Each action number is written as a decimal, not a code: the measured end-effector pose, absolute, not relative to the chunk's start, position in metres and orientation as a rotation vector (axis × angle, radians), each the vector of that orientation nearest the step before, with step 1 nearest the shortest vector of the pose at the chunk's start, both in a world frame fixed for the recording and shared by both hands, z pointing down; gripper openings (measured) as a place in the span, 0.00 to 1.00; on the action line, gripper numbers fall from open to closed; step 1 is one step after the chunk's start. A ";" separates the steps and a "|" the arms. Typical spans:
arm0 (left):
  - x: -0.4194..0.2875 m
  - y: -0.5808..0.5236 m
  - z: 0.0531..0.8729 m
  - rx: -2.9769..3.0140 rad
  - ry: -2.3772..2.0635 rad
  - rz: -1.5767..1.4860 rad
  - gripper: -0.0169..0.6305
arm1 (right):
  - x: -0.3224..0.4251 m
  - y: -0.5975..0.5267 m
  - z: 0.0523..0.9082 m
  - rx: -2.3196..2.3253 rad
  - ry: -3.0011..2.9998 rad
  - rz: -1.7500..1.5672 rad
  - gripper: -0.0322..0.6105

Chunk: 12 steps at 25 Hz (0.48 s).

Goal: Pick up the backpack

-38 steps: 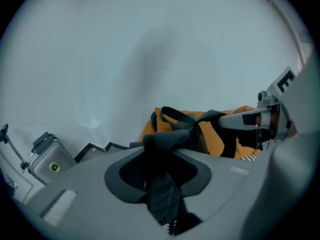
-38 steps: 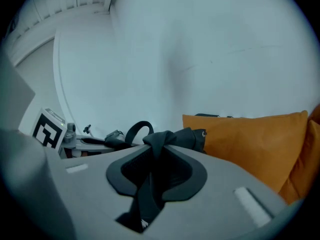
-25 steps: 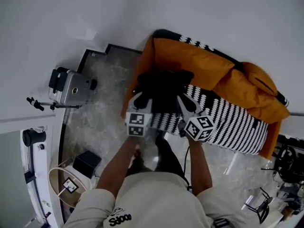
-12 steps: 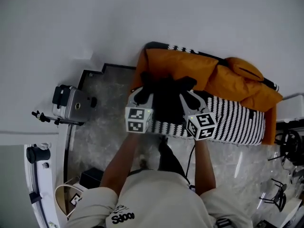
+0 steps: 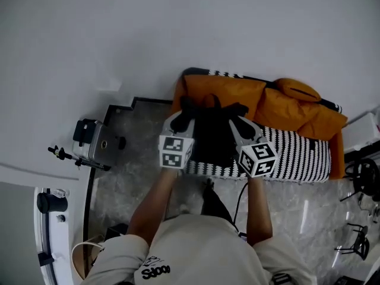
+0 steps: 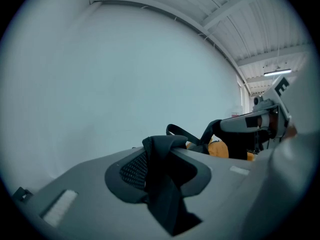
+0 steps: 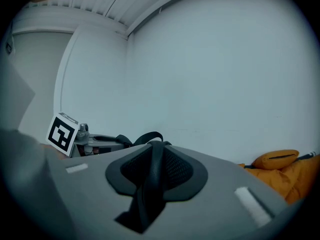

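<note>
The black backpack [image 5: 212, 133] hangs between my two grippers, above the front edge of the striped sofa [image 5: 297, 154]. My left gripper [image 5: 182, 120] is shut on one black shoulder strap [image 6: 162, 184], which runs up between its pads. My right gripper [image 5: 238, 123] is shut on the other strap [image 7: 149, 180]. In the left gripper view the right gripper [image 6: 252, 125] shows at the right with the backpack's top loop [image 6: 182, 132] beside it. The right gripper view shows the left gripper [image 7: 92, 143] at the left. Both grippers point towards the white wall.
Orange cushions [image 5: 285, 107] lie along the sofa's back against the wall. A grey device on a tripod [image 5: 92, 140] stands on the marble floor [image 5: 127, 171] at the left. Black chair frames [image 5: 362, 186] stand at the far right. The person's legs are right below the backpack.
Both grippers have risen together with the straps in them, and the backpack has come up off the sofa seat. Neither grip has changed.
</note>
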<state>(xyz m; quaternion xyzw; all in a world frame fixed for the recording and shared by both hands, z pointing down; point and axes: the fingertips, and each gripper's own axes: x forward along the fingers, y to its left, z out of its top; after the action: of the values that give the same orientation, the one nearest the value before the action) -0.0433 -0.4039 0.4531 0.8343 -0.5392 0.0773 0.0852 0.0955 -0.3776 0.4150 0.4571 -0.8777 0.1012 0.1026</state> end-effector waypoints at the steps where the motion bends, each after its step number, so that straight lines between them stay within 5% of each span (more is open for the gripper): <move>1: -0.046 -0.399 0.449 2.496 -1.612 0.222 0.19 | 0.094 -0.372 0.408 1.356 -2.596 0.288 0.17; 12: -0.063 -0.348 0.381 2.583 -1.657 0.131 0.19 | 0.077 -0.315 0.342 1.369 -2.651 0.232 0.17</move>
<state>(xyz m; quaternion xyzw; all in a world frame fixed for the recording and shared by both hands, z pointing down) -0.0631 -0.3478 0.3810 0.8405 -0.5390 0.0425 0.0351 0.0766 -0.3148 0.3415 0.4561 -0.8834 0.0774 0.0745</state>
